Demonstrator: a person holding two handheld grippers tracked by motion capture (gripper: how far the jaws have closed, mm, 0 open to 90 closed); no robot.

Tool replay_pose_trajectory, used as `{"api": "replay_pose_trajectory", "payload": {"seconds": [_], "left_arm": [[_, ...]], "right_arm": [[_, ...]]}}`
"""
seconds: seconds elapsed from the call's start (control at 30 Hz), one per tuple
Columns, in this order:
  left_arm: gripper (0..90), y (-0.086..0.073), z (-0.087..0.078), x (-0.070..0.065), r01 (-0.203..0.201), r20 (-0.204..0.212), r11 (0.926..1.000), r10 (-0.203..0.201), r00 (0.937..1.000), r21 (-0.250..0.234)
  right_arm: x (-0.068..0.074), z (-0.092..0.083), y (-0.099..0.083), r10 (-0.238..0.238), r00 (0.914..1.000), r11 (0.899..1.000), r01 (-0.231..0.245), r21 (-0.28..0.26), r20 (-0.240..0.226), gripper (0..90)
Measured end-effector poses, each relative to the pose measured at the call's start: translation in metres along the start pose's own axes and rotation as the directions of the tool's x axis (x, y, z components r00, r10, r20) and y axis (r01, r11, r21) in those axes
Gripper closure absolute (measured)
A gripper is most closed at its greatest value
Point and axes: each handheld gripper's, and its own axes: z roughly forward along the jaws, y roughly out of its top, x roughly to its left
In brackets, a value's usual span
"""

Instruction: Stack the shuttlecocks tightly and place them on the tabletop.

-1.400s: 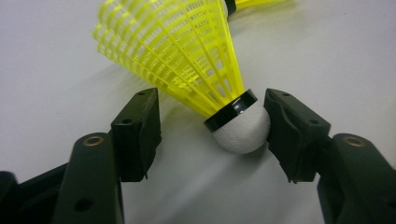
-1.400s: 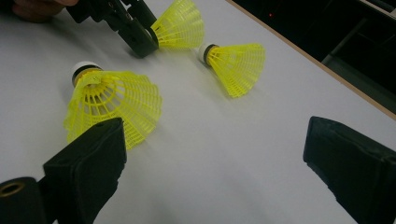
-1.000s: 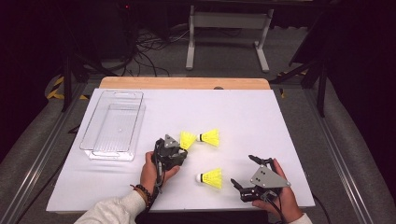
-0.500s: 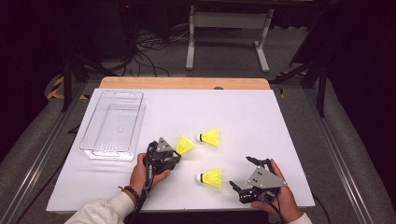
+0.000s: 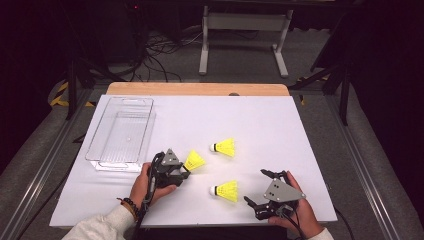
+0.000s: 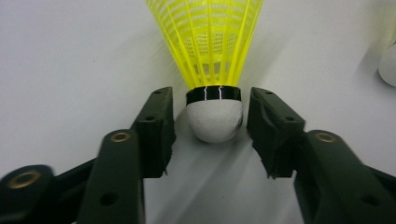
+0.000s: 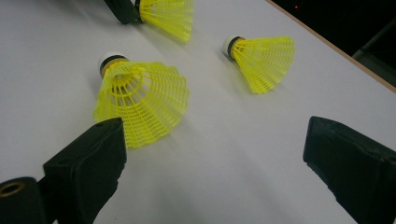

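So the left gripper (image 5: 186,170) is seen near the middle of the table's (image 5: 300,150) front half, with its jaws spread on either side of the white cork of a yellow shuttlecock (image 6: 212,70). In the left gripper view a thin gap can be made out on each side of the cork, so nothing is actually pinched: the jaws have just been opening, and the shuttlecock is left lying between them with its skirt pointed away from the gripper. In the high view that same shuttlecock (image 5: 195,161) is found just right of the gripper's tips, well apart from the front edge.

Two more are lying loose. The second shuttlecock (image 5: 225,147) is placed a bit further back, toward the middle of the table, cork to the left. The third shuttlecock (image 5: 227,191) is set closer to the front edge, between the two hands.

The right gripper (image 5: 260,189) is held near the front right corner, jaws spread wide with nothing between them; in the right gripper view the third shuttlecock's skirt is seen just beside one jaw, whether touching it can't be told.

A clear plastic bin (image 5: 122,132) is parked along the left edge, toward the back.
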Motion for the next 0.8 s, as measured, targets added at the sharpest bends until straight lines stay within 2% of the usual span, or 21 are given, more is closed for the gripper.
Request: {"api": "replay_pose_trajectory", "payload": {"seconds": [0.07,0.1,0.13,0.3,0.37,0.53,0.67,0.7,0.77,0.8], "left_arm": [[44.1,0.002,0.001,0.0,-0.002,-0.004,1.0,0.002,1.0,-0.002],[44.1,0.004,0.002,0.0,-0.007,-0.003,1.0,0.007,1.0,-0.006],[37.0,0.01,0.004,0.0,-0.012,-0.013,0.9999,0.012,0.9998,-0.009],[35.0,0.019,0.009,-0.001,-0.041,-0.006,0.9991,0.041,0.9991,-0.005],[38.4,0.023,0.012,-0.002,-0.068,-0.005,0.9977,0.068,0.9976,-0.001],[44.0,0.028,0.019,0.001,-0.046,-0.023,0.9986,0.047,0.9986,0.026],[51.9,0.028,0.02,0.001,-0.078,0.01,0.9963,0.077,0.997,0.037],[53.2,0.028,0.019,0.0,-0.099,0.014,0.9942,0.099,0.995,0.042],[54.4,0.029,0.017,-0.001,-0.146,0.049,0.9877,0.143,0.9885,0.057],[54.1,0.028,0.015,-0.002,-0.176,0.073,0.9822,0.171,0.9825,0.065]], "right_arm": [[0.0,0.0,0.0,0.001,1.0,1.0,-0.001,0.003,-0.001,6.8],[0.0,0.0,0.0,0.003,1.0,1.0,-0.003,0.003,-0.009,6.9],[0.0,0.0,-0.001,0.005,0.9998,1.0,-0.005,-0.001,-0.02,6.9],[0.0,0.0,-0.001,0.003,0.9997,1.0,-0.003,0.002,-0.025,7.0],[0.0,0.0,-0.001,0.001,0.9997,1.0,0.0,0.002,-0.025,7.0],[0.0,0.0,-0.001,-0.006,0.9997,1.0,0.006,0.004,-0.024,7.1],[0.0,0.0,-0.001,-0.006,0.9997,1.0,0.006,0.004,-0.025,7.1],[0.0,-0.001,-0.001,-0.005,0.9997,1.0,0.005,0.004,-0.026,7.1],[0.0,-0.001,-0.001,-0.004,0.9997,1.0,0.004,0.004,-0.022,7.1],[0.0,-0.001,-0.001,-0.003,0.9997,1.0,0.003,0.003,-0.023,7.0]]}}
